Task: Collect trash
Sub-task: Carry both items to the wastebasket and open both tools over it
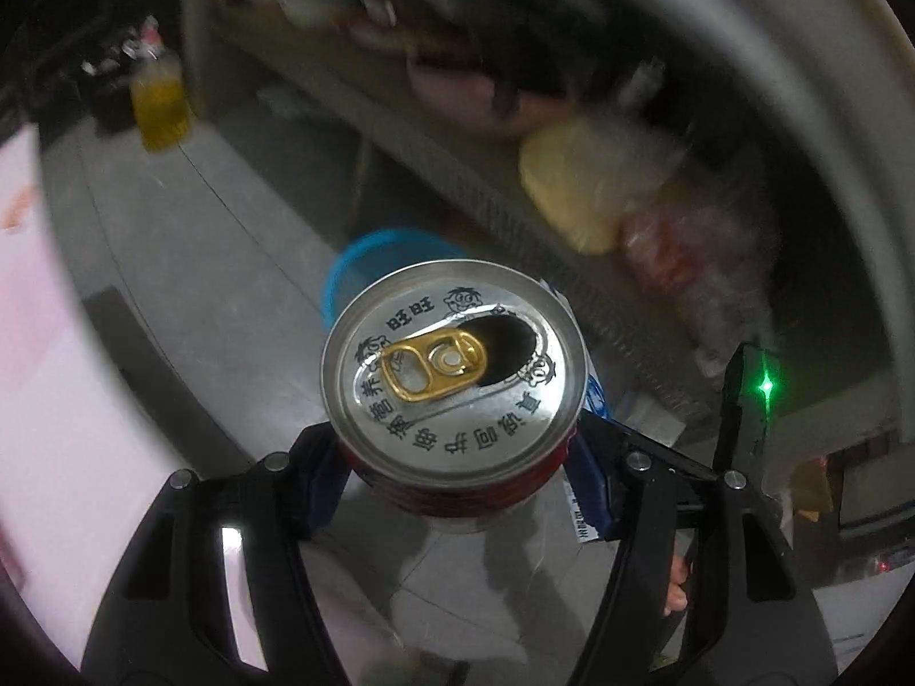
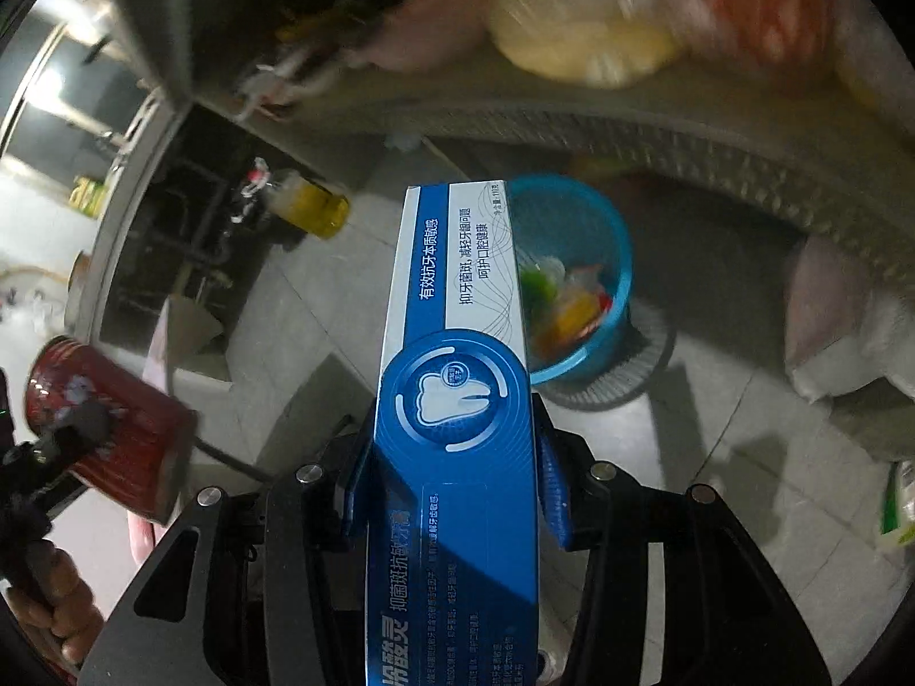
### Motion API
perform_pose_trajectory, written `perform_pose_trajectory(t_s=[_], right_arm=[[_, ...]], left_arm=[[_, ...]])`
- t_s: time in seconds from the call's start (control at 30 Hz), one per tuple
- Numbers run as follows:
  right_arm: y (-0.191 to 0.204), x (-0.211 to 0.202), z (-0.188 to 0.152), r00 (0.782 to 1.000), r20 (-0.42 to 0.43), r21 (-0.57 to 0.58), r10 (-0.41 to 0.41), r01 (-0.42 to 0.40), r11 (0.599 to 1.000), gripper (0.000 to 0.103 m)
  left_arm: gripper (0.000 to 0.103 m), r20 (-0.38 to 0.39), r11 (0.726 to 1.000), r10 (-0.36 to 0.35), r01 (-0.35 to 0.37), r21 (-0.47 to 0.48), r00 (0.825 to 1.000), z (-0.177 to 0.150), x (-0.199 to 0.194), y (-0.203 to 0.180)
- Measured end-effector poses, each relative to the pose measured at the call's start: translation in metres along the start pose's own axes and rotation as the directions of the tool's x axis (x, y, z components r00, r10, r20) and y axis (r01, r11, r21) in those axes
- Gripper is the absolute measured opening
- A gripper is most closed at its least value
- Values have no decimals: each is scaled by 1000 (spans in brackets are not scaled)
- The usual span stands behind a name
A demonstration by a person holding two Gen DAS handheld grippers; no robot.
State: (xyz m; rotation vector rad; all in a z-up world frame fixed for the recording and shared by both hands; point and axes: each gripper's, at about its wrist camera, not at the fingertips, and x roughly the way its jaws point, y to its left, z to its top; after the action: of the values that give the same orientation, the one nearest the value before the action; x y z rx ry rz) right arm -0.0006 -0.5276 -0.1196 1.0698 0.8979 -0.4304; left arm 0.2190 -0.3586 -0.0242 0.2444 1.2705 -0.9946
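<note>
We hold a red drink can (image 1: 454, 377) in our left gripper (image 1: 457, 457), its blue pads pressed on both sides and its opened silver top facing the camera. Our right gripper (image 2: 452, 486) clamps a blue and white toothpaste box (image 2: 457, 343) that points away from us. Beyond both, on the grey tiled floor (image 2: 686, 457), stands a blue bin (image 2: 606, 297) with colourful trash inside.

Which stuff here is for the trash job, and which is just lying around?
For the job:
- drink can in the left gripper
- toothpaste box in the right gripper
- blue bin with trash inside

Just lying around:
- bottle of yellow liquid
- plastic bags on the shelf
</note>
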Motion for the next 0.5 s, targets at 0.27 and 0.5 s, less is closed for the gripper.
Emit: perform_pose_trajectory(t_s=[0.27,0.5], right_arm=[[-47,79,35,995,-92,148,-27,41,988,46],[-59,111,50,993,-106,195,-51,71,978,47]], left_arm=[[62,-237,990,-45,11,-142,970,43,151,6],[63,-289,970,-51,-22,-243,956,66,222,19]])
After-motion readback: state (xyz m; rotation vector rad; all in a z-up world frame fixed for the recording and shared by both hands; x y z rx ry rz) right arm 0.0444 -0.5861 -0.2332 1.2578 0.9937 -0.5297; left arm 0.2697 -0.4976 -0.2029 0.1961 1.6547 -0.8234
